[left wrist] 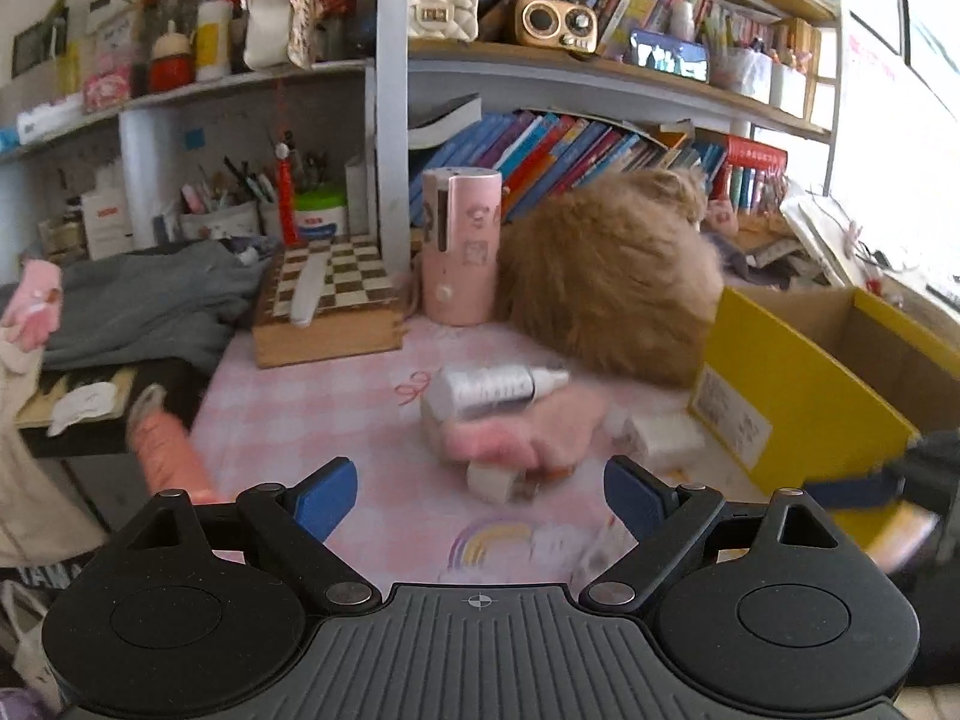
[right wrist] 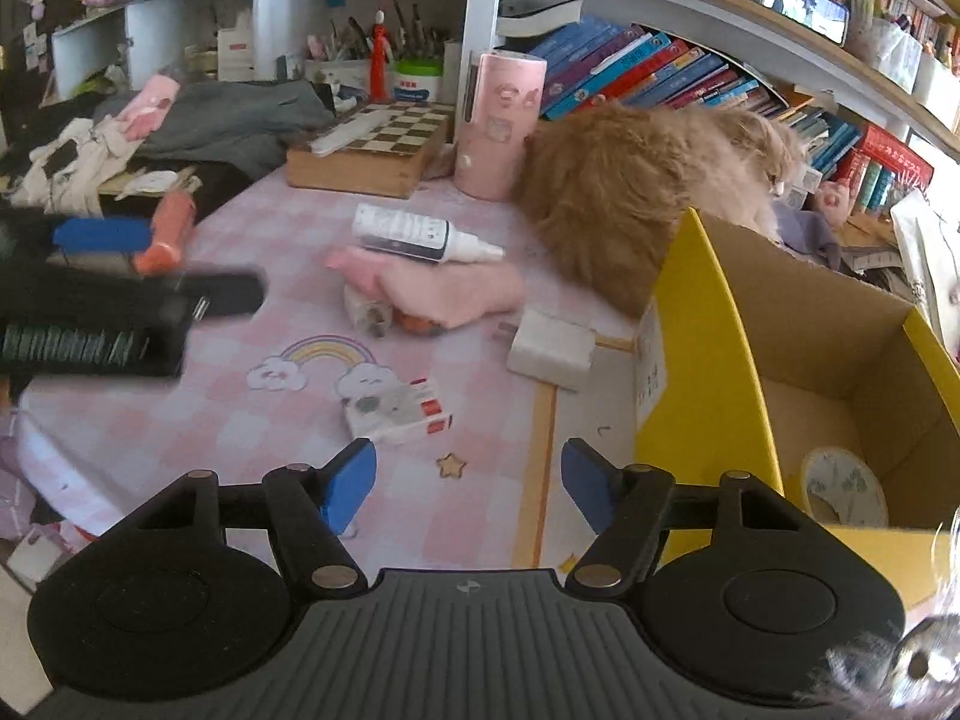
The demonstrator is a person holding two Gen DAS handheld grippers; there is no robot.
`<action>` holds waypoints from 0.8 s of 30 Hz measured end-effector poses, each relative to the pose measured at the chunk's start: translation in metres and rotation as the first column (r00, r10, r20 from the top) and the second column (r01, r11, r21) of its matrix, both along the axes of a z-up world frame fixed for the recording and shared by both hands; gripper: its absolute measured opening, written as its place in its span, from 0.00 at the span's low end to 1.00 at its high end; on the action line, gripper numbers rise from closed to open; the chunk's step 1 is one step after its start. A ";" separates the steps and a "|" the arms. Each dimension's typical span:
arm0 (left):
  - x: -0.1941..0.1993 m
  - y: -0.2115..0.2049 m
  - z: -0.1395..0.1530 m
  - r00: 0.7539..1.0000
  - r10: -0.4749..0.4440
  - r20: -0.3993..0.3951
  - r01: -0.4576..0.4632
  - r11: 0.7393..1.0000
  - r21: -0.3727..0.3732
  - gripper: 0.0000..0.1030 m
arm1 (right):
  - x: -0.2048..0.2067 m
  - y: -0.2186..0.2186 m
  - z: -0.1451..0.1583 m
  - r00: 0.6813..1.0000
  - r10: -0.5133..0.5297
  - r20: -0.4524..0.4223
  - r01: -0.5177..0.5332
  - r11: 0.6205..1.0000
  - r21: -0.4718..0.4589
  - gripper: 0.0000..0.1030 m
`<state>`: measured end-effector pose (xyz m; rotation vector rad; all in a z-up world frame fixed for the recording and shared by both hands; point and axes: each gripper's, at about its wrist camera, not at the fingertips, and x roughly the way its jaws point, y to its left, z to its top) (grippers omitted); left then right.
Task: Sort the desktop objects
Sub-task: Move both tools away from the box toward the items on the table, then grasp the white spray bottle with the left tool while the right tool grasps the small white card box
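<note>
A white spray bottle lies on a pink cloth in the middle of the pink checked desk mat; both also show in the left wrist view, bottle, cloth. A white charger block, a small white card pack and an orange-pink tube lie around them. My left gripper is open and empty, just short of the cloth pile. My right gripper is open and empty, above the mat beside the yellow cardboard box.
A fluffy orange cat lies against the box and a pink cylinder. A wooden chessboard box and grey clothes sit at the back left. A tape roll lies in the box. Bookshelves stand behind.
</note>
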<state>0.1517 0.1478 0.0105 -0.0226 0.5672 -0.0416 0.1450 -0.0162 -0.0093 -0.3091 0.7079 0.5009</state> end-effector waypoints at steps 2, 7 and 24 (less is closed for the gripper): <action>0.016 -0.002 -0.002 1.000 -0.005 -0.024 0.005 1.000 -0.004 0.89 | 0.008 0.006 -0.005 1.000 0.018 -0.009 -0.018 1.000 -0.018 0.63; 0.039 -0.005 -0.012 0.994 -0.054 -0.096 0.054 0.999 -0.004 0.89 | 0.022 0.022 -0.014 0.995 0.089 -0.040 -0.090 0.996 -0.028 0.62; 0.129 -0.005 -0.030 0.978 -0.125 -0.169 0.148 0.980 0.130 0.85 | 0.062 0.045 -0.043 0.976 0.129 -0.174 -0.126 0.992 0.023 0.70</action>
